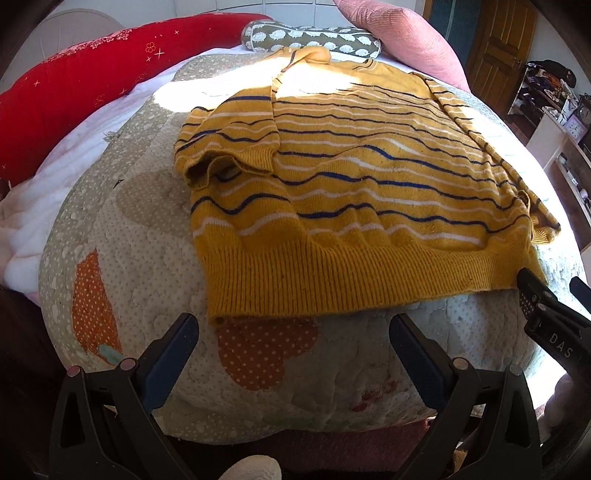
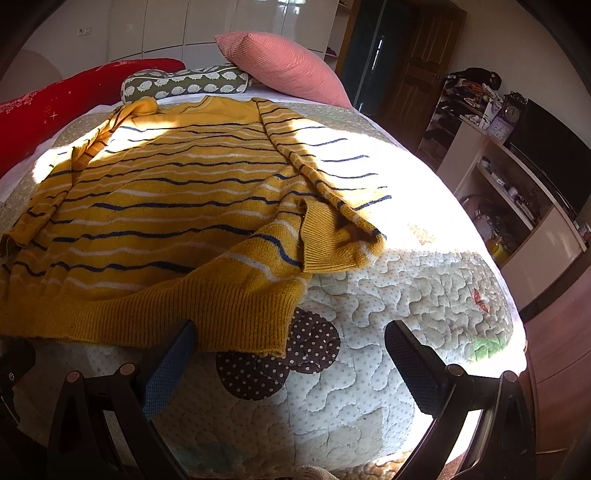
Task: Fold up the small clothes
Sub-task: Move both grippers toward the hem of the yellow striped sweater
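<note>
One striped sweater lies on the quilt. Two grippers, left gripper and right gripper, gape empty just before its hem.

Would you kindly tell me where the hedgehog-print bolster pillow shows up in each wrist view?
Left wrist: hedgehog-print bolster pillow at top centre, beyond the sweater's collar.
Right wrist: the bolster at upper left, beyond the sweater.
Shared landmark: the pink pillow, immediately right of it.

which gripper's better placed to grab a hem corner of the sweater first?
Right, probably. The right gripper is open with one finger already at the yellow striped sweater hem by its corner. The left gripper, also open, sits just short of the hem over the quilt.
</note>
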`<state>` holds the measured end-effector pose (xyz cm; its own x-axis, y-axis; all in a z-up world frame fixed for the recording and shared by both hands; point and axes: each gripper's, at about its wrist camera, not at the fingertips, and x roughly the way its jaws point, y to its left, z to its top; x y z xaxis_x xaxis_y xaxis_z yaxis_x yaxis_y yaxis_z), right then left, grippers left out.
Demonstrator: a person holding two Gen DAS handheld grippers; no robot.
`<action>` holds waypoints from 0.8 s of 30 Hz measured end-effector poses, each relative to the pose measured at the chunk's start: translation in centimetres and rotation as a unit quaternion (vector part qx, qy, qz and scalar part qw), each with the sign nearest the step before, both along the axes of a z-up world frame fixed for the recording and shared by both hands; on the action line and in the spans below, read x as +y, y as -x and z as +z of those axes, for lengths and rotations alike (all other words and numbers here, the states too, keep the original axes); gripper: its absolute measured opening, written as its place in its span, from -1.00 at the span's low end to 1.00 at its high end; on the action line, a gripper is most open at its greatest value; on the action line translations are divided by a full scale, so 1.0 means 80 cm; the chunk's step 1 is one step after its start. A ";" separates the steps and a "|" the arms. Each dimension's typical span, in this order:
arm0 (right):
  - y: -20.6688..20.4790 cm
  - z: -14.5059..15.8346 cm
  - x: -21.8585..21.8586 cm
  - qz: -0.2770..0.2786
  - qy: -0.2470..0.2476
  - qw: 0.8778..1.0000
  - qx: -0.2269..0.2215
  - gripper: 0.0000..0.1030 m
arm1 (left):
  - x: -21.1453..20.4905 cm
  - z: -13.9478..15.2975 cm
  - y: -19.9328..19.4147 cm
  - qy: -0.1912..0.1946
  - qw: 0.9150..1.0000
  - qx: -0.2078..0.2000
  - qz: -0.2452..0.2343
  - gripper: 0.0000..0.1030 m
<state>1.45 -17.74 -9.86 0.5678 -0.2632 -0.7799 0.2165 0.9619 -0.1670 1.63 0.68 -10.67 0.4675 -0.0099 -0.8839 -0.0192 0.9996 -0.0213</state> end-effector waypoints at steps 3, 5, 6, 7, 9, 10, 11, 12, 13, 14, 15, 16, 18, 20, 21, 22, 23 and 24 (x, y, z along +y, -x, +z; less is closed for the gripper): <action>-0.003 -0.009 -0.003 -0.001 -0.011 1.000 0.015 0.98 | 0.003 -0.017 -0.005 0.000 1.000 0.025 0.004 0.99; -0.003 -0.013 -0.005 -0.003 -0.020 1.000 0.019 0.98 | 0.003 -0.022 -0.004 -0.005 1.000 0.024 0.002 0.99; -0.004 -0.015 -0.006 -0.003 -0.025 0.999 0.022 0.98 | 0.002 -0.022 -0.003 -0.008 1.000 0.021 0.001 0.99; -0.005 -0.016 -0.008 -0.004 -0.031 0.999 0.024 0.98 | 0.001 -0.023 -0.002 -0.011 1.000 0.019 0.001 0.99; -0.005 -0.020 -0.012 -0.007 -0.046 0.998 0.029 0.98 | -0.001 -0.024 -0.001 -0.016 1.000 0.018 0.001 0.99; -0.006 -0.021 -0.014 -0.009 -0.054 0.998 0.030 0.98 | -0.002 -0.025 0.000 -0.018 1.000 0.018 0.000 0.99; -0.005 -0.023 -0.016 -0.010 -0.061 0.998 0.031 0.98 | -0.003 -0.025 0.001 -0.020 1.000 0.017 -0.001 0.99; -0.005 -0.024 -0.018 -0.012 -0.068 0.997 0.030 0.98 | -0.003 -0.025 0.001 -0.021 1.000 0.018 -0.002 1.00; -0.004 -0.025 -0.020 -0.013 -0.075 0.997 0.031 0.98 | -0.003 -0.025 0.001 -0.021 1.000 0.019 -0.002 1.00; -0.005 -0.027 -0.022 -0.014 -0.083 0.996 0.032 0.98 | -0.003 -0.026 0.001 -0.020 1.000 0.021 -0.003 1.00; -0.004 -0.029 -0.025 -0.015 -0.093 0.995 0.032 0.98 | -0.002 -0.027 0.001 -0.019 1.000 0.024 -0.003 1.00; -0.004 -0.032 -0.028 -0.017 -0.103 0.994 0.032 0.99 | -0.001 -0.028 0.001 -0.017 1.000 0.026 -0.003 1.00; -0.002 -0.035 -0.033 -0.018 -0.118 0.992 0.028 0.99 | 0.002 -0.029 0.000 -0.010 0.999 0.031 -0.002 1.00; -0.003 -0.037 -0.033 -0.018 -0.124 0.992 0.028 0.99 | 0.004 -0.030 -0.001 -0.003 0.999 0.036 -0.002 1.00; -0.003 -0.037 -0.033 -0.017 -0.125 0.992 0.029 0.99 | 0.004 -0.030 -0.001 -0.001 0.999 0.038 -0.002 1.00; -0.004 -0.038 -0.033 -0.017 -0.125 0.992 0.030 0.99 | 0.005 -0.031 -0.002 0.000 0.999 0.040 -0.002 1.00; -0.005 -0.038 -0.033 -0.015 -0.122 0.992 0.032 0.99 | 0.005 -0.031 -0.002 0.000 0.999 0.041 -0.002 1.00; -0.005 -0.039 -0.032 -0.012 -0.119 0.992 0.034 0.99 | 0.005 -0.031 -0.002 -0.002 0.999 0.042 -0.003 1.00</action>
